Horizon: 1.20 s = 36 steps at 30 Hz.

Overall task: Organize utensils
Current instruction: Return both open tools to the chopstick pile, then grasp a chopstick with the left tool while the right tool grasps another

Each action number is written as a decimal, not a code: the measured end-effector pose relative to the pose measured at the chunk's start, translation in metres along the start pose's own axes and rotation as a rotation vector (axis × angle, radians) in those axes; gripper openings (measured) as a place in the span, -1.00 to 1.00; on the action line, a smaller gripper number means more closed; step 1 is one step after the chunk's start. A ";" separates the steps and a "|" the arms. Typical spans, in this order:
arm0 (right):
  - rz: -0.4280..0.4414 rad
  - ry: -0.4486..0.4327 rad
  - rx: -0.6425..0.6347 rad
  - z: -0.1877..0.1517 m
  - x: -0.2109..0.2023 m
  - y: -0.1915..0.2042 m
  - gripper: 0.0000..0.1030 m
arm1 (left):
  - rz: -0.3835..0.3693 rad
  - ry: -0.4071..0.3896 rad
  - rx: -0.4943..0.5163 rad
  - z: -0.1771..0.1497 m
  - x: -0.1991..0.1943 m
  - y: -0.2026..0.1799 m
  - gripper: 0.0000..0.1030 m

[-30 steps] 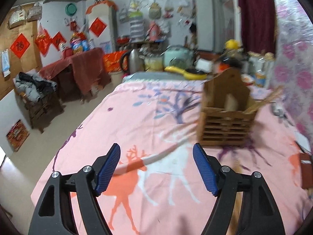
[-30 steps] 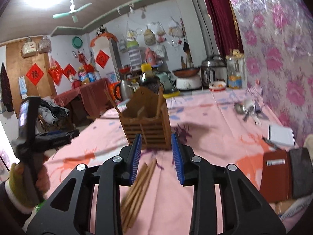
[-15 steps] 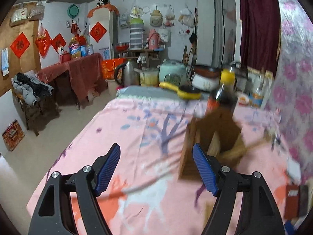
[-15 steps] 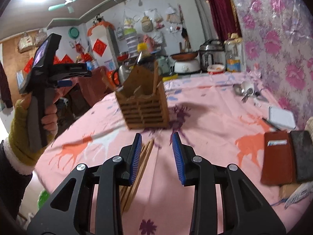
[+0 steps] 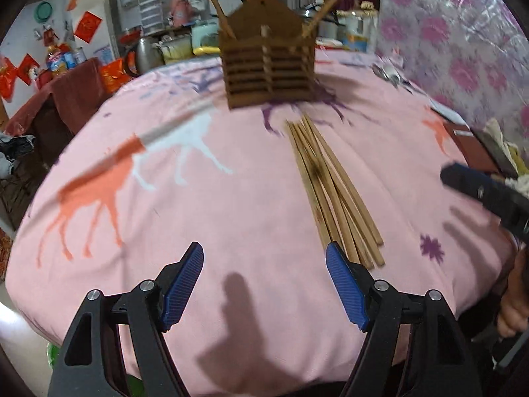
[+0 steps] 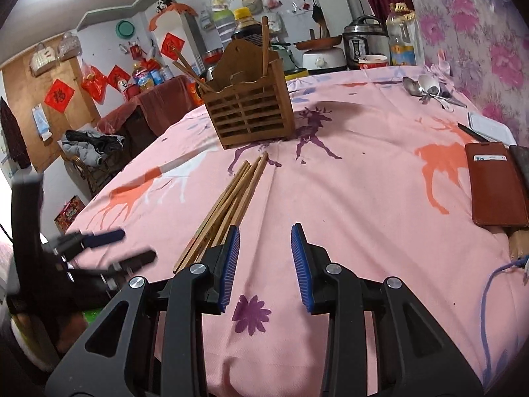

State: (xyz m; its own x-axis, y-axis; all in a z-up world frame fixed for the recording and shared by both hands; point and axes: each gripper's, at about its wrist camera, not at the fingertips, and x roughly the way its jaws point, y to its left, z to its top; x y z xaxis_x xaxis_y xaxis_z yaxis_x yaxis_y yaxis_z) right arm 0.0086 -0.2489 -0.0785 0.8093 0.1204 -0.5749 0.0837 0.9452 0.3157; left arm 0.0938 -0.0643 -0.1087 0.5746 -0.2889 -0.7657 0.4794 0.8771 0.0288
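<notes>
Left tool [image 5: 264, 289] dropped lower; chopsticks [image 5: 330, 185] lengthwise toward holder [image 5: 269, 66].

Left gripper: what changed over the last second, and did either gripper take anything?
The left gripper swung right and dropped toward the chopsticks lying on the tablecloth; its jaws stay wide, empty. The right gripper sank a little beside the bundle, still open, nothing gripped. The wooden holder and the spoons stayed put.

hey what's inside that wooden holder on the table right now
A few chopsticks stick up out of the wooden holder. Its slatted walls hide the bottom.
</notes>
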 end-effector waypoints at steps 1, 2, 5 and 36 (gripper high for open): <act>0.001 -0.003 0.001 0.000 0.000 0.000 -0.32 | -0.003 0.010 0.002 -0.002 0.004 -0.001 0.46; 0.002 -0.006 0.001 -0.001 -0.001 0.000 -0.30 | -0.004 0.017 0.005 -0.003 0.006 -0.002 0.46; 0.001 -0.004 0.004 -0.002 0.001 -0.002 -0.29 | -0.023 0.028 0.015 -0.006 0.011 -0.005 0.46; 0.020 0.085 -0.146 -0.025 0.029 0.040 -0.32 | 0.080 -0.016 -0.225 0.003 0.016 0.071 -0.77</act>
State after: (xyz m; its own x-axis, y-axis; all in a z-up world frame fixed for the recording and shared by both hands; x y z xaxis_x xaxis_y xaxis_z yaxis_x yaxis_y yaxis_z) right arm 0.0207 -0.2005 -0.1016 0.7575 0.1592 -0.6332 -0.0228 0.9757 0.2181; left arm 0.1393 -0.0080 -0.1168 0.6160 -0.2191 -0.7567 0.2731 0.9604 -0.0557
